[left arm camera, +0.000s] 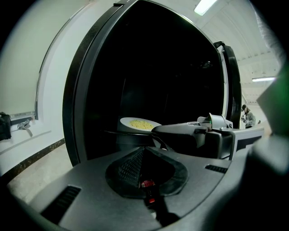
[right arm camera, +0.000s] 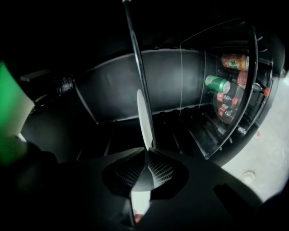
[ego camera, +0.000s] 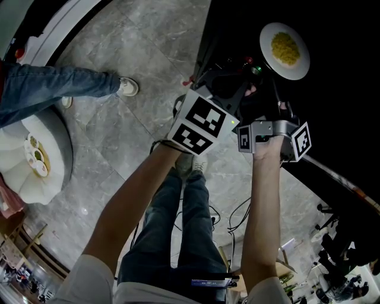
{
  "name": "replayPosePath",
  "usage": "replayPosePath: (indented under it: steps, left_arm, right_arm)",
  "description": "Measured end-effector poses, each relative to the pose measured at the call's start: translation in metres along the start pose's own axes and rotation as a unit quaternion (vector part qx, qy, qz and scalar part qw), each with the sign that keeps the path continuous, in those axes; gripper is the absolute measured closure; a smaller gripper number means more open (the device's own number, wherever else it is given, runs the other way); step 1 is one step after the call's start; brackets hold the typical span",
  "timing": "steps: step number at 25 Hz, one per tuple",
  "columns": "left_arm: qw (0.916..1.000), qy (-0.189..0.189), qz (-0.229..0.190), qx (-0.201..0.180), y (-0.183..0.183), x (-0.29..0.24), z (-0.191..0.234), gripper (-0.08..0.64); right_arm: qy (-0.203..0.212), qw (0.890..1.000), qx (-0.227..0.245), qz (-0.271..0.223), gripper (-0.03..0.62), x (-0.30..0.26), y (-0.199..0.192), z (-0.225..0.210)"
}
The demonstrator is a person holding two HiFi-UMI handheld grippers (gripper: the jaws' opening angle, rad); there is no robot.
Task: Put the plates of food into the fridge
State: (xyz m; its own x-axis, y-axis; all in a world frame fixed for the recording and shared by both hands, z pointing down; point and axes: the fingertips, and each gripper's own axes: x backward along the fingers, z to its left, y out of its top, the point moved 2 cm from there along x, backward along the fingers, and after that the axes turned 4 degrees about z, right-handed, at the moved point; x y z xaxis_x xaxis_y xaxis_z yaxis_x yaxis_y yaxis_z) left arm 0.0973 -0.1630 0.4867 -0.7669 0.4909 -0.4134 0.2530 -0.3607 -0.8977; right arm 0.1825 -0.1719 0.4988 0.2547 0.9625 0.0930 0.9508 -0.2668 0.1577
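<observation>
Plate at the fridge [left arm camera: 74, 113] mouth, placing step in hand.
Right gripper [right arm camera: 146, 155] is clamped on the rim of the plate [ego camera: 297, 71]. The plate carries yellow food and hangs inside the fridge's dark opening; I cannot tell whether it rests on a shelf. Left gripper [left arm camera: 143, 151] has its jaws together with nothing between them, just outside the fridge beside the right one. Cans [right arm camera: 216, 83] sit in the fridge door rack. Next move, as I judge it: keep the plate level, lower it onto a fridge shelf, then let go.

grey marble floor [ego camera: 148, 47], white round seat [ego camera: 35, 160], ceiling strip lights [left arm camera: 205, 6]
</observation>
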Motion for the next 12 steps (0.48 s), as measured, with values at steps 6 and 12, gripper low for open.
replayPosePath:
  steps: [6,12]
  left_arm:
    - [1.0000,0.007,0.003,0.000,-0.0010,-0.0043,0.0033,0.554]
    - [0.9999,0.012,0.004,0.001,0.0013,-0.0088,0.0054,0.554]
  right_arm:
    - [0.006,1.000,0.006,0.021,0.571,-0.0010,-0.0018,-0.0007]
    - [-0.001,0.999,0.011,0.040,0.572,-0.0007,-0.0064,-0.0064]
